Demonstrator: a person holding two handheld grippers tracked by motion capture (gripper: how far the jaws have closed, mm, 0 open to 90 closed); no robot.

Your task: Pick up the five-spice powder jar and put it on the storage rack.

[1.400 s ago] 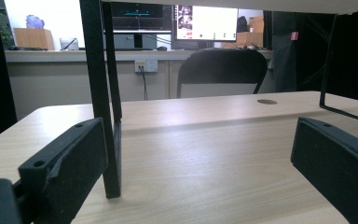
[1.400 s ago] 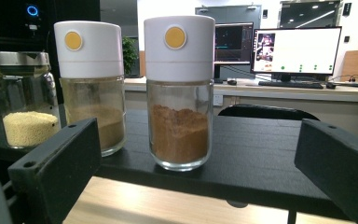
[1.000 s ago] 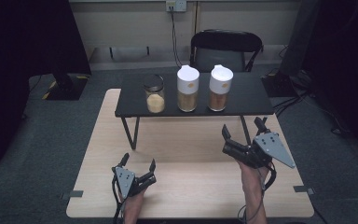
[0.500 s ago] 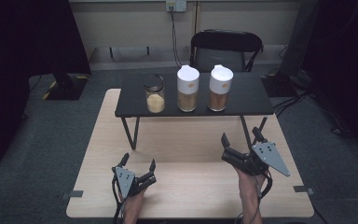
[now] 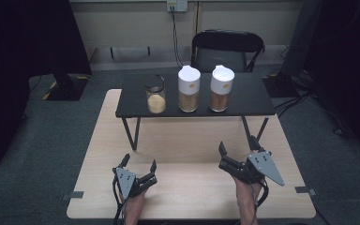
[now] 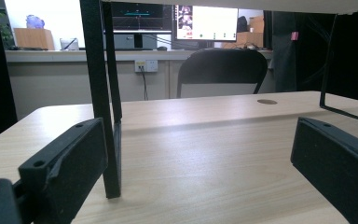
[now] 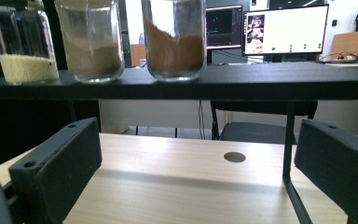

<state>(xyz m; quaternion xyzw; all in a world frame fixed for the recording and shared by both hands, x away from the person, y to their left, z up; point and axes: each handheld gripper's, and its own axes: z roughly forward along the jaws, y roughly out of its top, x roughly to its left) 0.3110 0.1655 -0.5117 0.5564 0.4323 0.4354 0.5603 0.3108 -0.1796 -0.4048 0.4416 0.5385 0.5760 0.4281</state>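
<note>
Item 1: my left claw, held low over the near left part of the desk; jaws spread wide, released, nothing between them. In the left gripper view it looks along the desk top, with a black leg of the shelf just ahead of its left jaw.

Item 2: my right claw, over the near right part of the desk, raised a little above the wood; jaws spread wide, released, empty. Grey three-cornered plate on top.

Item 3: low black shelf, standing on thin black legs on the far half of the desk.

Item 4: three jars in a row on the shelf, well apart from both claws.
- Short glass jar, leftmost, pale yellow grains, lid tilted on its rim.
- Middle jar, white cap, tan powder.
- Right jar, white cap, reddish-brown powder; nearest to my right claw, and seen above its jaws in the right gripper view.

Item 5: black chair, behind the desk on the grey floor.
</note>
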